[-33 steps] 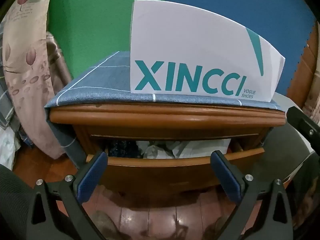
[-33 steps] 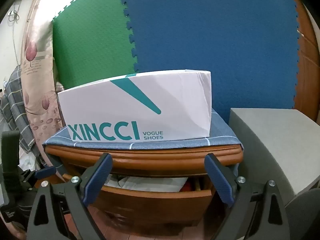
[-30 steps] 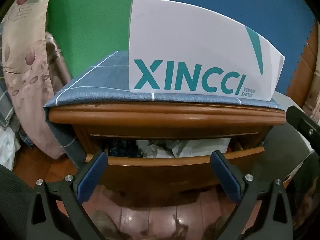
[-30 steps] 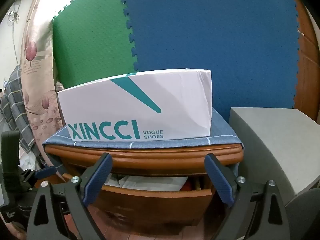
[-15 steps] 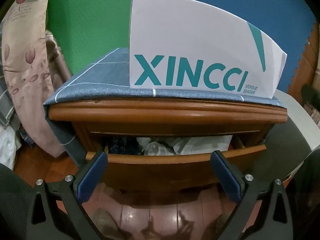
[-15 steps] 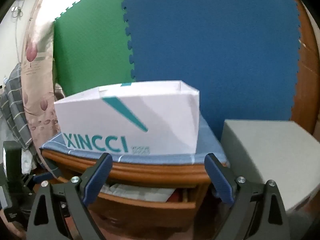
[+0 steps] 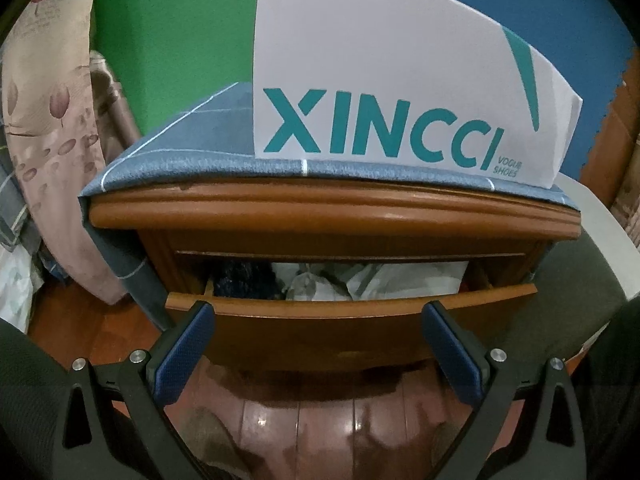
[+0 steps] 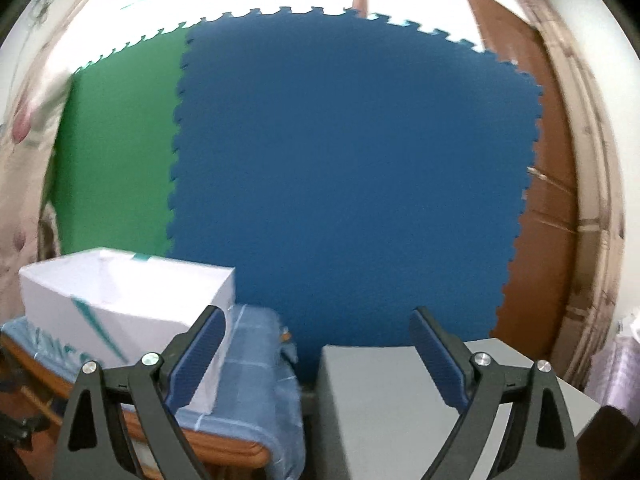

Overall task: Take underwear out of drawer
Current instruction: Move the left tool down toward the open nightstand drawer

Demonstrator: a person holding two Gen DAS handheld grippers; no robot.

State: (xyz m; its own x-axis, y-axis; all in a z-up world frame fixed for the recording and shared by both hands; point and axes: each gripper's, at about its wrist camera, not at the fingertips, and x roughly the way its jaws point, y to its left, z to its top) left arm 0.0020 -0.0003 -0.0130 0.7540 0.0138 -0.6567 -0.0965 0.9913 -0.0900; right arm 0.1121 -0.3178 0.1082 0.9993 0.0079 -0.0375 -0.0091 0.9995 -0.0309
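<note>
My left fingers (image 7: 318,330) are spread wide and empty, level with the drawer (image 7: 352,320) front just ahead. Underwear (image 7: 244,280) lies inside, above and beyond the left fingertip. My right fingers (image 8: 316,334) gape empty, facing the mat (image 8: 352,168).

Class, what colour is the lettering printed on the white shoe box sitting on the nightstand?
Teal lettering on the white shoe box; clearest in the left wrist view.

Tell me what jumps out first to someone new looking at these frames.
The white XINCCI shoe box on the blue checked cloth covering the wooden nightstand. Below it, the drawer stands part open, dark and pale clothes showing inside, the open left tongs before it. The right tongs, also open, face the blue foam mat.
</note>
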